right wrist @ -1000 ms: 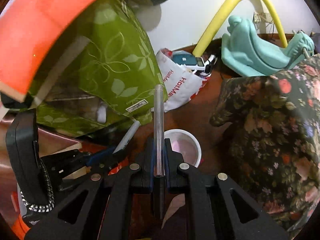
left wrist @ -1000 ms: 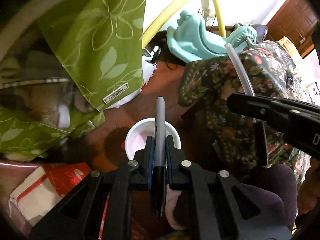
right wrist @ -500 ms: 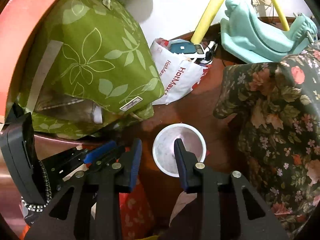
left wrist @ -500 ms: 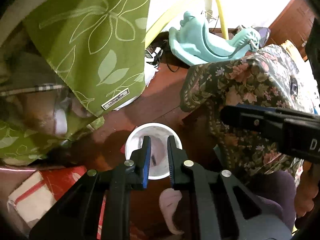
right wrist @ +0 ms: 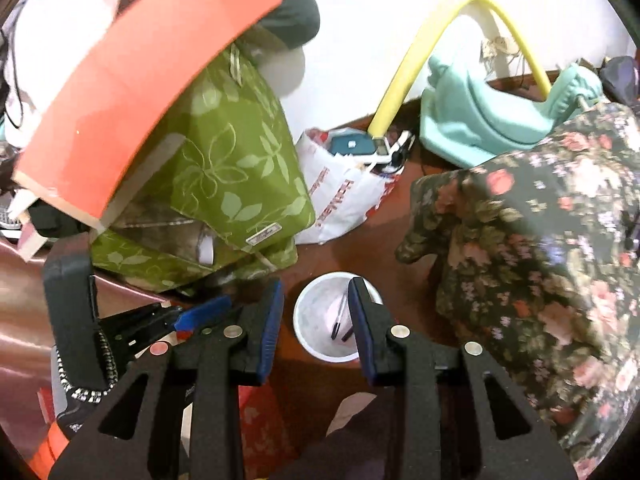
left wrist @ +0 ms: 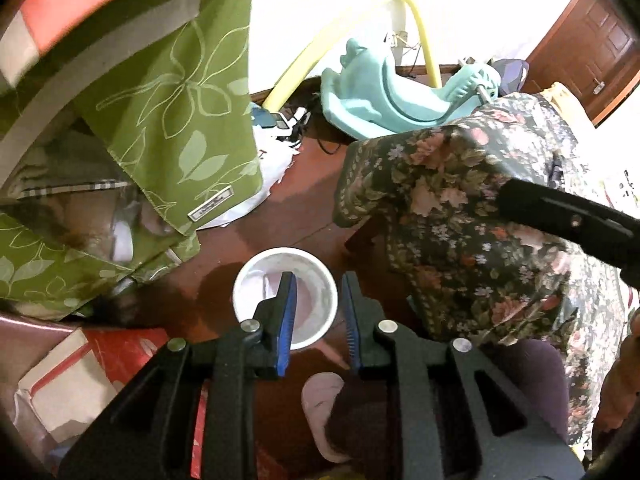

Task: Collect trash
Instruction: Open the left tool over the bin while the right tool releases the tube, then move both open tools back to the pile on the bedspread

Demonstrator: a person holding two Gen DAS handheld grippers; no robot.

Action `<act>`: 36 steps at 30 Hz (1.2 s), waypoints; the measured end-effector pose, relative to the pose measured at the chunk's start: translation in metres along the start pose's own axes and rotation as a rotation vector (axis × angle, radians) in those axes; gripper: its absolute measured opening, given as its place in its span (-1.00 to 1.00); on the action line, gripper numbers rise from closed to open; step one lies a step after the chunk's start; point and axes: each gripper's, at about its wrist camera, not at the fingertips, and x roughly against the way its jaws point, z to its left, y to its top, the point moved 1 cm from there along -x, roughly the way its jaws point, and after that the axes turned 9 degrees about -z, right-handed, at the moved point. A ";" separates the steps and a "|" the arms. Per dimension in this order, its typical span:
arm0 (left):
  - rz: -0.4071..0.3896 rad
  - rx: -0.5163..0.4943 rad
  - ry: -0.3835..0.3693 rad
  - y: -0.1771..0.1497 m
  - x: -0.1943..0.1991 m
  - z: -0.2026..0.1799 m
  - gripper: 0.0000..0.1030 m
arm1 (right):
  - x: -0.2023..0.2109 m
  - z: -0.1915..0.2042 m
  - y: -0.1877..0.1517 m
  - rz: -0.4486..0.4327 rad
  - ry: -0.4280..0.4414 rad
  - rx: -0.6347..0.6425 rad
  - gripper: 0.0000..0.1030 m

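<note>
Both my grippers hang over a white bucket point(right wrist: 338, 316) standing on the reddish-brown floor point(left wrist: 296, 208). My left gripper point(left wrist: 318, 292) has just been opening; its blue-padded jaws stand apart with nothing between them. My right gripper point(right wrist: 316, 304) is spread wider, also empty, after opening a moment ago. The trash is down in the bucket: from the right wrist view I see two pens point(right wrist: 340, 320) lying against its inner wall, dark tips low.

Left of the bucket a green bag with a pale leaf pattern point(right wrist: 240, 176) carries a small sewn label point(left wrist: 211, 209), too small to read. Behind it a white plastic bag point(right wrist: 344, 200) shows red printed letters, blurred and partly folded, so I cannot read them. A chair draped in dark flowered cloth point(left wrist: 460, 208) stands on the other side of the bucket. By the wall are a teal plastic seat point(left wrist: 384, 100) and a yellow foam tube point(right wrist: 404, 80). My left gripper shows in the right view as a black body with a blue tip point(right wrist: 200, 314).
</note>
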 end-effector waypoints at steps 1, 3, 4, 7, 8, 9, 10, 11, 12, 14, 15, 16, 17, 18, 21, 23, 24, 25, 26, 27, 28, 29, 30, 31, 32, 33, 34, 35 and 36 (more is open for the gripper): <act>-0.007 -0.008 0.003 0.000 0.003 -0.005 -0.57 | 0.006 -0.002 0.000 -0.012 -0.005 0.001 -0.41; -0.021 -0.025 0.004 0.003 0.010 -0.016 -0.56 | 0.019 -0.007 -0.002 -0.037 -0.016 0.000 -0.41; -0.029 -0.032 0.003 0.004 0.014 -0.022 -0.54 | 0.026 -0.011 -0.002 -0.051 -0.023 -0.002 -0.41; -0.055 -0.051 -0.006 0.009 0.024 -0.042 -0.37 | 0.044 -0.022 -0.005 -0.086 -0.037 -0.014 -0.41; -0.067 -0.058 -0.011 0.011 0.028 -0.049 -0.29 | 0.050 -0.025 -0.005 -0.097 -0.043 -0.017 -0.41; -0.079 -0.065 -0.016 0.013 0.031 -0.056 -0.25 | 0.056 -0.029 -0.005 -0.111 -0.053 -0.020 -0.41; -0.094 -0.078 -0.020 0.016 0.035 -0.066 -0.19 | 0.063 -0.034 -0.006 -0.126 -0.063 -0.023 -0.40; -0.101 -0.087 -0.022 0.018 0.037 -0.072 -0.15 | 0.070 -0.039 -0.006 -0.140 -0.073 -0.026 -0.39; -0.109 -0.096 -0.024 0.021 0.039 -0.079 -0.13 | 0.075 -0.043 -0.006 -0.151 -0.081 -0.030 -0.34; -0.124 -0.113 -0.039 0.025 0.043 -0.096 -0.11 | 0.086 -0.054 -0.006 -0.178 -0.101 -0.044 -0.20; -0.128 -0.120 -0.047 0.028 0.044 -0.103 -0.10 | 0.095 -0.063 -0.007 -0.197 -0.115 -0.054 -0.12; -0.131 -0.127 -0.056 0.030 0.044 -0.112 -0.09 | 0.102 -0.071 -0.007 -0.212 -0.128 -0.061 -0.06; -0.134 -0.133 -0.067 0.032 0.044 -0.120 -0.09 | 0.107 -0.076 -0.007 -0.223 -0.142 -0.067 -0.04; -0.136 -0.140 -0.077 0.035 0.044 -0.128 -0.08 | 0.114 -0.084 -0.007 -0.237 -0.158 -0.074 -0.03; -0.144 -0.155 -0.120 0.044 0.041 -0.153 -0.08 | 0.131 -0.106 -0.007 -0.270 -0.208 -0.087 -0.03; -0.154 -0.170 -0.136 0.049 0.039 -0.169 -0.08 | 0.141 -0.119 -0.007 -0.288 -0.242 -0.095 -0.03; -0.160 -0.186 -0.141 0.053 0.037 -0.180 -0.08 | 0.146 -0.127 -0.007 -0.297 -0.263 -0.099 -0.03; -0.162 -0.197 -0.145 0.055 0.035 -0.187 -0.08 | 0.152 -0.137 -0.008 -0.306 -0.286 -0.104 -0.03; -0.162 -0.210 -0.151 0.058 0.032 -0.196 -0.07 | 0.155 -0.143 -0.008 -0.311 -0.299 -0.108 -0.03; -0.162 -0.221 -0.158 0.061 0.028 -0.203 -0.07 | 0.160 -0.154 -0.008 -0.318 -0.321 -0.118 -0.03; -0.162 -0.234 -0.166 0.064 0.024 -0.212 -0.07 | 0.163 -0.159 -0.008 -0.320 -0.330 -0.124 -0.03; -0.160 -0.247 -0.174 0.067 0.020 -0.221 -0.07 | 0.166 -0.169 -0.009 -0.323 -0.342 -0.134 -0.03; -0.159 -0.258 -0.182 0.069 0.015 -0.229 -0.07 | 0.169 -0.180 -0.010 -0.324 -0.356 -0.146 -0.03; -0.158 -0.269 -0.191 0.072 0.011 -0.238 -0.07 | 0.171 -0.189 -0.010 -0.323 -0.366 -0.155 -0.03; -0.156 -0.280 -0.201 0.075 0.006 -0.247 -0.07 | 0.172 -0.199 -0.010 -0.322 -0.380 -0.164 -0.03; -0.157 -0.289 -0.211 0.076 0.001 -0.254 -0.07 | 0.174 -0.206 -0.012 -0.320 -0.390 -0.168 -0.03; -0.161 -0.301 -0.224 0.079 -0.005 -0.264 -0.07 | 0.174 -0.215 -0.012 -0.315 -0.401 -0.172 -0.03; -0.162 -0.307 -0.229 0.081 -0.009 -0.270 -0.07 | 0.173 -0.226 -0.013 -0.308 -0.412 -0.177 -0.03; -0.164 -0.316 -0.235 0.084 -0.016 -0.278 -0.07 | 0.172 -0.232 -0.013 -0.302 -0.418 -0.181 -0.03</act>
